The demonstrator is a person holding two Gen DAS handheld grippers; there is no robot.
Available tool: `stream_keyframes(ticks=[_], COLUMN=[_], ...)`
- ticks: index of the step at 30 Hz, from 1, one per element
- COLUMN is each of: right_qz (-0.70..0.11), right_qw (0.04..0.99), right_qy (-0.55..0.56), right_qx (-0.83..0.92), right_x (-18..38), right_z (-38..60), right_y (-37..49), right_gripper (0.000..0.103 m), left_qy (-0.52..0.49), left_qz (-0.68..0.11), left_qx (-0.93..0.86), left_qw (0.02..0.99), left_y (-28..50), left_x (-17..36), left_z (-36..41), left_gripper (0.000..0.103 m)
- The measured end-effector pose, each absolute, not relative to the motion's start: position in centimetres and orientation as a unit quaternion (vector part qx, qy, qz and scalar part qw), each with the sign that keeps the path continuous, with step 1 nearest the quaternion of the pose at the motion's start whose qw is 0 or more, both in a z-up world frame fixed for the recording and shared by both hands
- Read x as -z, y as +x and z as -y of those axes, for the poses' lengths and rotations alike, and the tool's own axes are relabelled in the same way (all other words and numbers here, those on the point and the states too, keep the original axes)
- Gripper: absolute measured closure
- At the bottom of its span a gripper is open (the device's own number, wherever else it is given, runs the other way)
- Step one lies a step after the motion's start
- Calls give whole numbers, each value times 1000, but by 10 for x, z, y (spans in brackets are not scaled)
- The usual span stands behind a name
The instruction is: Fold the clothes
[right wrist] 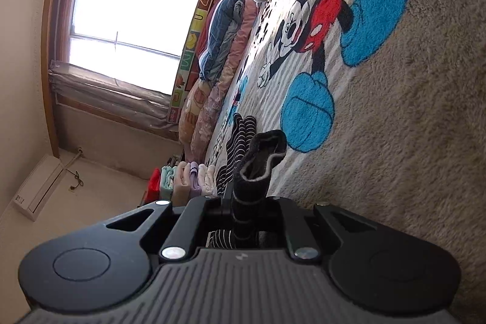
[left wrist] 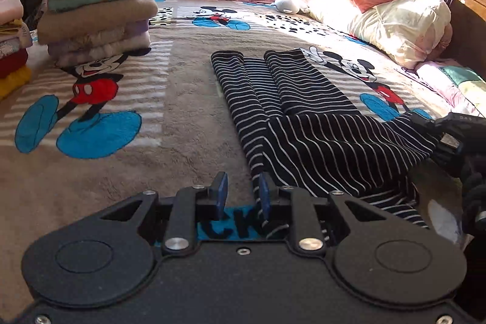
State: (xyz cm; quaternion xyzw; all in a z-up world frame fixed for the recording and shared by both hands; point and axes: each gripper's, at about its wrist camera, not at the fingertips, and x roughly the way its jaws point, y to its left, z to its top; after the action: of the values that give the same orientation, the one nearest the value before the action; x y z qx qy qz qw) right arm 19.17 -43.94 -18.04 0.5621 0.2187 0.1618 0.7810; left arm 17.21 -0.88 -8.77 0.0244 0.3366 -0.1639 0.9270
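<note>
Cartoon-mouse blanket (left wrist: 188, 75) covers bed; bright window (right wrist: 133, 29); folded stack (left wrist: 94, 11) left.

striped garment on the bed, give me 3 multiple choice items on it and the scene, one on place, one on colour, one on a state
1. Where does the stack of folded clothes sit relative to the striped garment in the left wrist view?
A. to its left, farther back
B. on top of it
C. to its right, by the rolled quilt

2. What colours is the striped garment?
A. red and green
B. black with thin white stripes
C. plain blue

3. What state is the right gripper in?
A. wide open, nothing in it
B. shut on a bunched edge of the striped garment
C. shut on a pillow

Answers:
1 A, the stack stands at upper left, apart from the garment.
2 B, white lines run across dark cloth.
3 B, dark fabric is pinched between its jaws in the right wrist view.
</note>
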Motion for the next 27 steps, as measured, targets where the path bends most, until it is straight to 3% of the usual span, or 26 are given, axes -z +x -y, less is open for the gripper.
stream_keyframes(ticks=[11, 13, 21, 27], right_qz=[-193, -182, -143, -130], right_qw=[801, 799, 804, 799], right_qy=[536, 539, 536, 546], right_qx=[-183, -194, -216, -218], right_x=[162, 157, 130, 127], right_z=[436, 435, 430, 426], right_y=[192, 196, 226, 243], right_gripper=[90, 90, 92, 93], left_qy=[105, 153, 309, 410], left_qz=[-322, -299, -254, -261], left_qx=[140, 121, 107, 136], left_qw=[931, 934, 910, 863], left_y=[142, 136, 113, 112], left_x=[121, 123, 131, 153], left_z=[42, 56, 98, 107], left_gripper=[79, 96, 97, 100])
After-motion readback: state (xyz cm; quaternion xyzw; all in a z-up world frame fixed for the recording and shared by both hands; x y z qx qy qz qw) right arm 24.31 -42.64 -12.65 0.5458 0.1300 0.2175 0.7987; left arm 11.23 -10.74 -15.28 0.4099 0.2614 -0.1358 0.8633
